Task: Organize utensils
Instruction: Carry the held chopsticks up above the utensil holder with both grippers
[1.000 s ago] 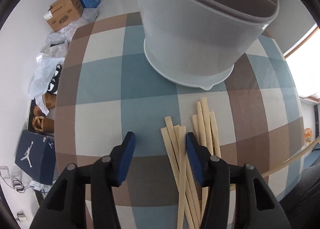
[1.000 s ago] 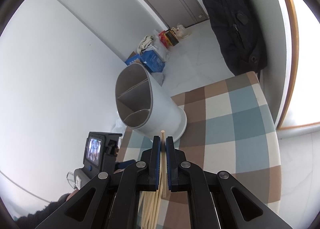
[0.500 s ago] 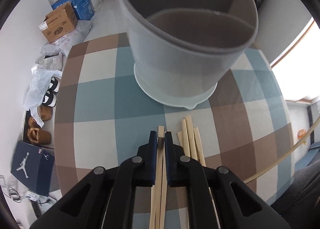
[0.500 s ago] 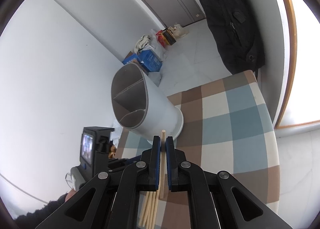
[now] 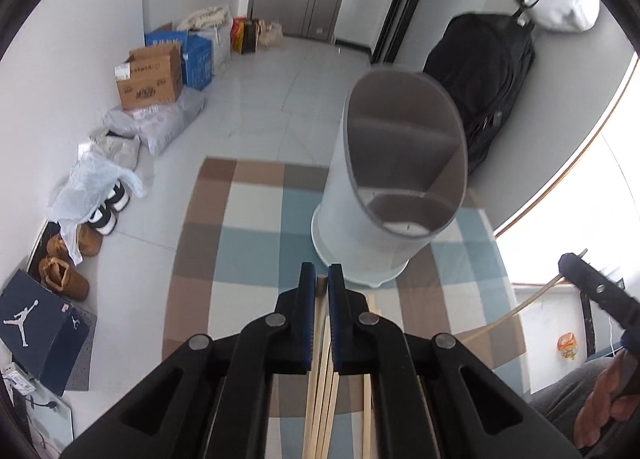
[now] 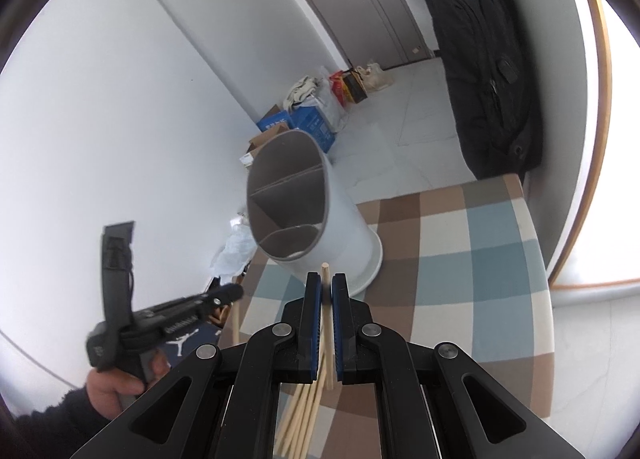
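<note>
On the left, the left gripper point(image 5: 318, 282) has its fingers pinched tight on one wooden chopstick point(image 5: 319, 299), lifted above the loose chopsticks point(image 5: 370, 339) lying on the checked table point(image 5: 248, 219). Ahead stands the grey divided utensil holder point(image 5: 384, 195), its compartments showing no utensils. On the right, the right gripper point(image 6: 326, 279) is likewise clamped on another chopstick point(image 6: 325, 279), whose tip pokes past the fingers toward the holder.

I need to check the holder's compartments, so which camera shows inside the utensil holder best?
The left wrist view: it looks down into the utensil holder, showing the dividers and the near compartment's pale floor. The right wrist view sees the holder more side-on, so only the dividers show.
</note>
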